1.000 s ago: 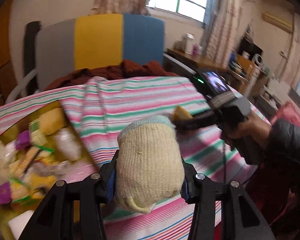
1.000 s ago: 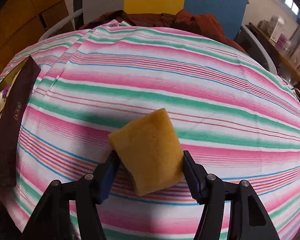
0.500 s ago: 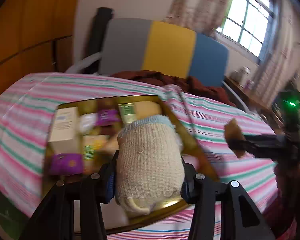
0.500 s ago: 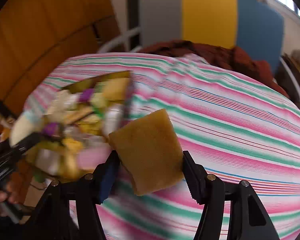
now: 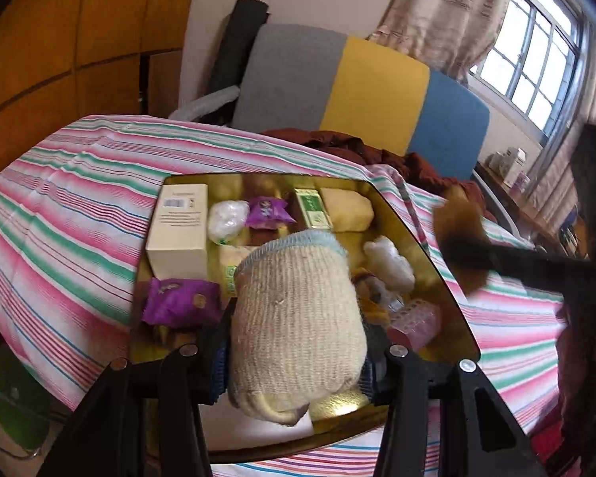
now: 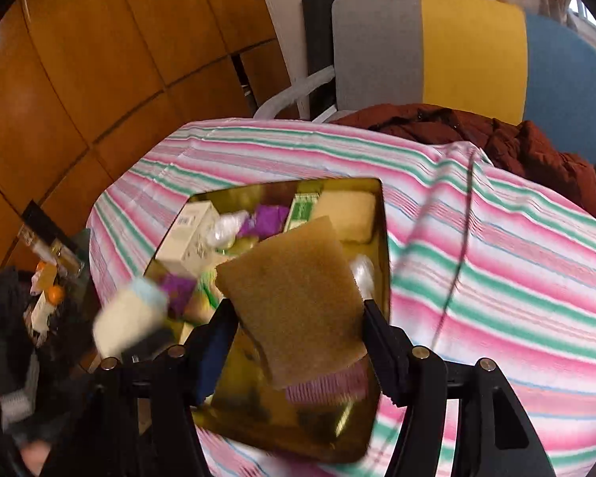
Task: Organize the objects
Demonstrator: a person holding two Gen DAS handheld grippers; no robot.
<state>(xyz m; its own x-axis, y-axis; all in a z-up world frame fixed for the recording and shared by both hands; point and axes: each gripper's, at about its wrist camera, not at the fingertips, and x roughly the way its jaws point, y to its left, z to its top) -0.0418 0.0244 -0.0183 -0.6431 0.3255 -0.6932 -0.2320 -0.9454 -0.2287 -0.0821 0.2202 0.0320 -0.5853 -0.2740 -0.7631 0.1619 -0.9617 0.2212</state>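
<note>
My left tongs [image 5: 298,357] pinch a cream knitted sock [image 5: 298,318] with a pale blue cuff, held just above the near end of a gold tin [image 5: 449,298]. My right tongs [image 6: 298,330] pinch a brown sponge [image 6: 294,294], which hangs over the same tin from its right side.

The tin lies open on the striped sheet [image 5: 59,238] of the bed. Writing in it is scarce and too small to read: a cream box [image 5: 178,230] at the far left has a barcode label and some fine lines of print, and a green and white packet [image 5: 312,208] further right carries markings I cannot make out. Two purple wrapped packets show a small printed figure, one [image 5: 267,212] beside the box at the far end and one [image 5: 180,302] nearer me, touching the box's near end. Between the box and the far purple packet sits a white crinkled wrapper [image 5: 226,220]. A yellow sponge block [image 5: 347,208] fills the far right corner, just beside the green packet. Along the right wall lie a white lumpy thing [image 5: 389,262] and, nearer, a pink comb-like piece [image 5: 415,324].

Behind the bed stands a chair back [image 5: 357,87] in grey, yellow and blue, with a dark red garment [image 6: 476,131] heaped below it.
</note>
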